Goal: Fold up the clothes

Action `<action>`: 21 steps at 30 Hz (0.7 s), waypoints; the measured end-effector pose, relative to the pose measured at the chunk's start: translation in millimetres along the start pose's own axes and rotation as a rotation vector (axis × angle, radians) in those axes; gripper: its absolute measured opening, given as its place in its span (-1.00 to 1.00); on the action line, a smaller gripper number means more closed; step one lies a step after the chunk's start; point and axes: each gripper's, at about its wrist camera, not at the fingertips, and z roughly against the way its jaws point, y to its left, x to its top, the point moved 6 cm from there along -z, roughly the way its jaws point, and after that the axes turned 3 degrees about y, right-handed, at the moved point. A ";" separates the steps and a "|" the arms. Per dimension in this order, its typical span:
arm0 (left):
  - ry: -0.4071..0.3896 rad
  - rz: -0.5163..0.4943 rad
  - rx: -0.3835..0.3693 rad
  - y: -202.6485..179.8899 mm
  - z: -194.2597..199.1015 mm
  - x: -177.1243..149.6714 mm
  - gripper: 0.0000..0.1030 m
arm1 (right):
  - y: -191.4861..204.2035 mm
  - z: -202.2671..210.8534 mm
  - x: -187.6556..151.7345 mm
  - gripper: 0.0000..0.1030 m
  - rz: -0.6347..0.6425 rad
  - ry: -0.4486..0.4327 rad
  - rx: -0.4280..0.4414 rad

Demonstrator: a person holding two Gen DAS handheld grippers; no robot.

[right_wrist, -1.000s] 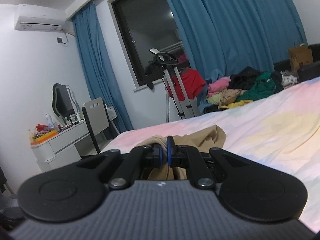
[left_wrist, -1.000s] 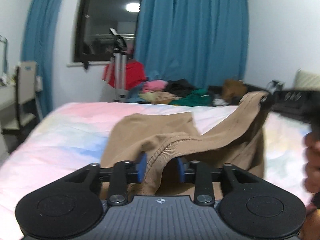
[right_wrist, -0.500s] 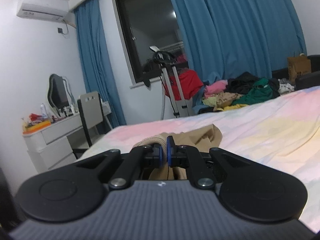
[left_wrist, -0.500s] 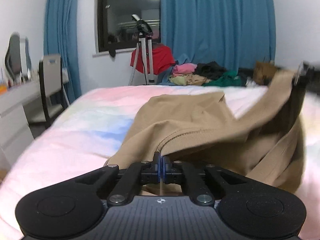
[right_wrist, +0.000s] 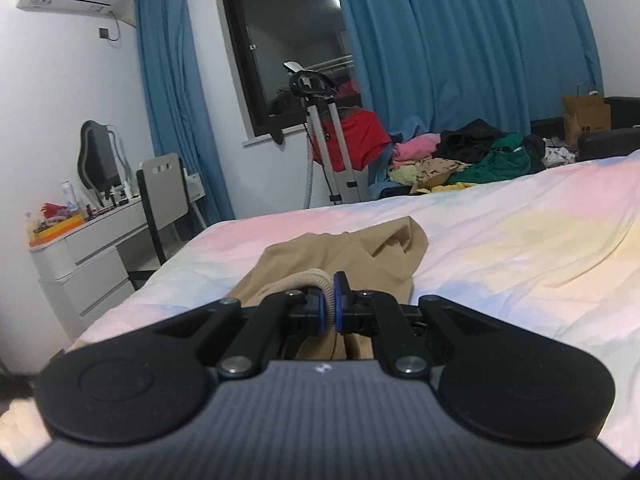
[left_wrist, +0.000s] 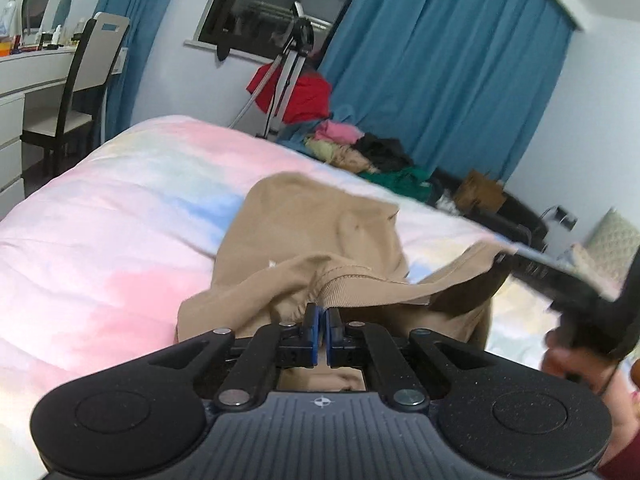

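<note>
Two grippers are both pinching the tan shirt [left_wrist: 320,220], which is lying crumpled across the middle of the bed [left_wrist: 100,240]. I am seeing my left gripper [left_wrist: 321,320] clamped on the shirt's ribbed collar edge, its blue pads pressed nearly together with cloth bunching just beyond them. A second ago those jaws were standing apart around the fabric; they have just been closing and are now gripping it. My right gripper [right_wrist: 330,304] is squeezing a folded ribbed band of the same shirt between its pads, just as it was a second ago. In the left wrist view the right gripper [left_wrist: 560,276] is showing as a blurred dark bar at the right, holding a corner of the shirt lifted off the bed, with a hand [left_wrist: 568,360] below it.

The bed's left edge is falling away toward a white bench [right_wrist: 92,240] and a chair [right_wrist: 164,188], leaving open sheet on that side of the shirt. More bare sheet is stretching to the right. Beyond the far edge, a heap of clothes [right_wrist: 460,156] is lying below the blue curtains [right_wrist: 460,40]. The left view has tilted since the earlier frame.
</note>
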 end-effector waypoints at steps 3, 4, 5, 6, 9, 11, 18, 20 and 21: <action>0.001 -0.062 0.052 -9.0 -6.6 -5.2 -0.69 | 1.3 5.3 0.3 -0.85 -0.002 -0.004 0.010; -0.004 -0.087 0.071 -11.3 -11.8 -5.8 -0.47 | 0.6 6.2 0.5 -0.85 -0.006 -0.004 0.012; -0.012 -0.112 0.089 -15.8 -13.4 -8.1 -0.31 | -0.6 6.5 0.6 -0.85 -0.013 -0.003 0.012; -0.023 -0.133 0.105 -19.8 -16.4 -8.6 -0.24 | -1.8 6.2 0.9 -0.85 -0.022 0.000 0.014; -0.056 -0.186 0.154 -28.7 -27.6 -11.5 -0.06 | -5.0 4.4 2.1 -0.85 -0.052 0.007 0.023; -0.076 -0.185 0.191 -27.8 -32.1 -12.6 -0.01 | -5.4 4.4 1.7 -0.85 -0.062 0.007 0.024; -0.092 -0.174 0.341 -16.7 -51.4 -14.3 -0.01 | -9.6 9.5 2.6 -0.85 -0.095 -0.013 0.023; -0.089 -0.208 0.450 -13.0 -52.9 -17.1 0.00 | -10.5 12.7 4.2 -0.85 -0.097 -0.036 0.018; -0.092 -0.232 0.506 -12.4 -53.1 -18.0 0.00 | -10.4 14.2 4.7 -0.85 -0.098 -0.046 0.016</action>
